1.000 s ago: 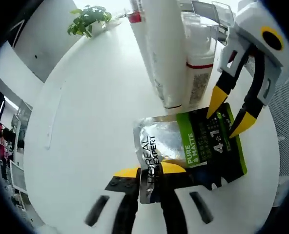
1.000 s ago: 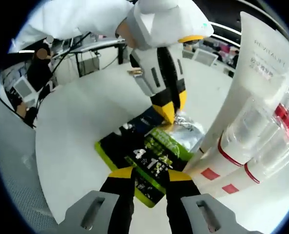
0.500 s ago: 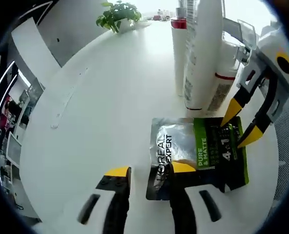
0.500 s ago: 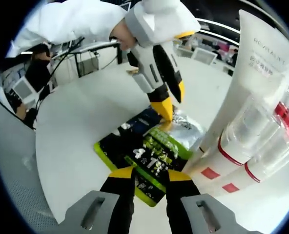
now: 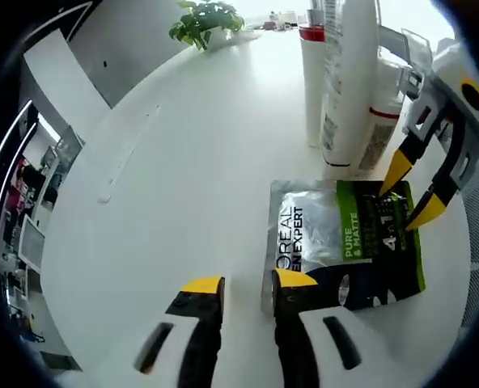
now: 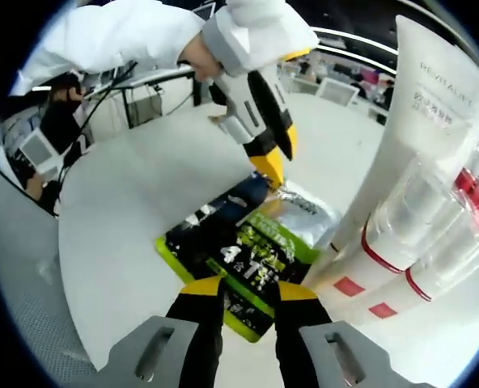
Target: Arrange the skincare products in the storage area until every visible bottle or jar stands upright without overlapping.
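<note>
Your left gripper [image 5: 238, 284] hangs over the round white table [image 5: 183, 162] with its jaws parted and nothing between them; its right jaw tip sits at the silver edge of the flat sachet [image 5: 345, 246], which lies on the table. Just past the sachet stands the cluster of upright tubes [image 5: 349, 81]: a tall white tube in front, a red-capped one beside it, a red-banded one behind. A clear container [image 5: 401, 48] shows behind them; you cannot tell what it holds. At the far edge sits a potted plant [image 5: 207, 18].

Your right gripper [image 6: 239, 291] reaches the sachet's green end, jaws apart, and whether a tip rests on the foil is unclear.

The risks, as a judgement:
- The sachet lies close to the foot of the tubes, so dragging or lifting it carelessly could knock the tall one over.
- A thin, slick foil pack may slip out of a shallow pinch at its edge.
- With both grippers working the same pack from opposite ends, they could collide or crumple it.
</note>
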### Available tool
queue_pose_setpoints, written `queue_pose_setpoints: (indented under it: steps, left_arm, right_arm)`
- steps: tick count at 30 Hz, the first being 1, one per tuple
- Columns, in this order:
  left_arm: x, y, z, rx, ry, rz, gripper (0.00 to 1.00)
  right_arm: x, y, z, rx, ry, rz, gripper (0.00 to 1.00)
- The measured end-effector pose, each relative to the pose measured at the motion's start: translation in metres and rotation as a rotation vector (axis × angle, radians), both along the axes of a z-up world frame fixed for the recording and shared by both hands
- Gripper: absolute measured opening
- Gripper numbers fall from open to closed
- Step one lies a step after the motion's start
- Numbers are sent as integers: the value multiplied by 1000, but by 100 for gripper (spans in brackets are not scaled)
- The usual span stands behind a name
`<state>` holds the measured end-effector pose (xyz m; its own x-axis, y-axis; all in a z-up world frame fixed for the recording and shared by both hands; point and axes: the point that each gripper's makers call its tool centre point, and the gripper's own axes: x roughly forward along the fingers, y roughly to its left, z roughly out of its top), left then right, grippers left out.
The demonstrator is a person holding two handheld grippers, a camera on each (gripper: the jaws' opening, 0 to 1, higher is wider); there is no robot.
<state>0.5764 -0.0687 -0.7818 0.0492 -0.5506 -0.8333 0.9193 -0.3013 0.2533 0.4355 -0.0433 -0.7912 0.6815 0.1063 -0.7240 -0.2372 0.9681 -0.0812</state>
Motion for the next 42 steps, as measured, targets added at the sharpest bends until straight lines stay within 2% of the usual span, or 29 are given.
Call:
queue_pose_setpoints:
  steps: [4,10,14,17,20,23,26,29,36,42]
  left_arm:
    - [-3,-3,-2,-1,1,-11,20]
    - [1,-3,-1,-18,15,19,23]
    - [2,-1,0,-21,-3,22,23]
    - [0,-1,6,-44,-22,17,24]
    - [-4,3,10,-52,-1,24,25]
    - [-6,5,23,-86,10,41,27]
    - [-8,3,38,-149,38,66,27]
    - [-12,8,51,-184,64,93,30]
    - [-24,30,61,-179,106,116,39]
    - [-33,39,84,-242,112,148,45]
  right_arm:
    - [0,0,0,-3,6,-7,17]
    - [1,-2,-1,7,-1,-9,18]
    - [5,-3,0,8,-12,-17,18]
    - [5,-2,0,-10,-22,-3,18]
    - [5,-1,1,-20,-22,18,19]
    - [8,6,9,8,-53,30,19]
    - [13,9,18,-3,-81,47,21]
    - [17,11,30,34,-114,35,23]
    - [23,13,48,54,-167,33,27]
    - [26,17,60,60,-195,44,29]
